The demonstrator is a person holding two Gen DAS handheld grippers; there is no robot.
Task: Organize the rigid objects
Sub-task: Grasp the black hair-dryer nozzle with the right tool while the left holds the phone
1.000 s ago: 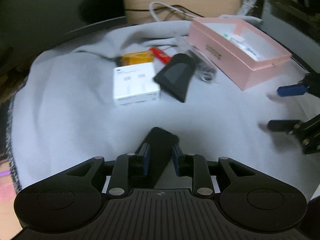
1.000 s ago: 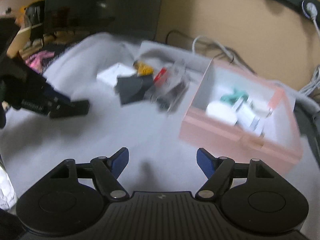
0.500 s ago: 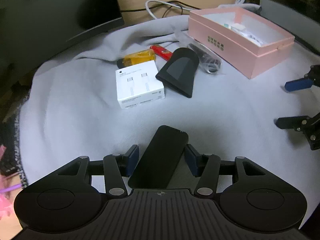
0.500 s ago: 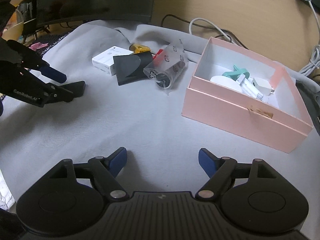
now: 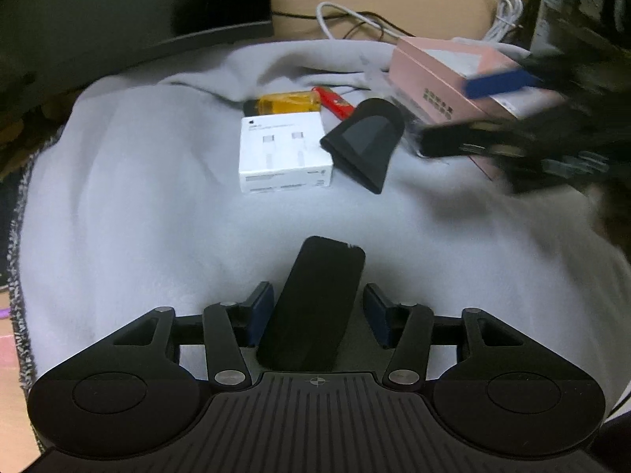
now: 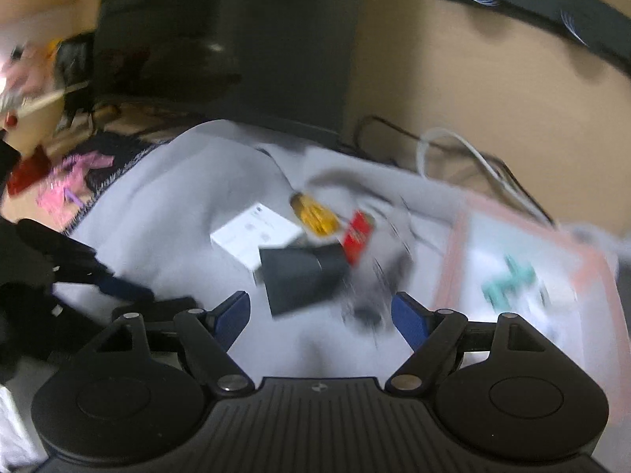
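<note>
The flat black rectangular case [image 5: 313, 303] lies on the grey fleece blanket [image 5: 118, 197] near its front edge, between the blue-padded fingers of the left gripper [image 5: 317, 313]. These fingers stand apart and do not clamp it. Toward the middle of the blanket sit a white cardboard cable box [image 5: 284, 151], a yellow transparent item [image 5: 288, 103], a small red item [image 5: 335, 102] and a black wedge-shaped object [image 5: 364, 142]. The open pink cardboard box [image 5: 437, 82] rests at the blanket's far right corner. The right gripper [image 6: 321, 315], its fingers wide apart and empty, is over the blurred wedge.
</note>
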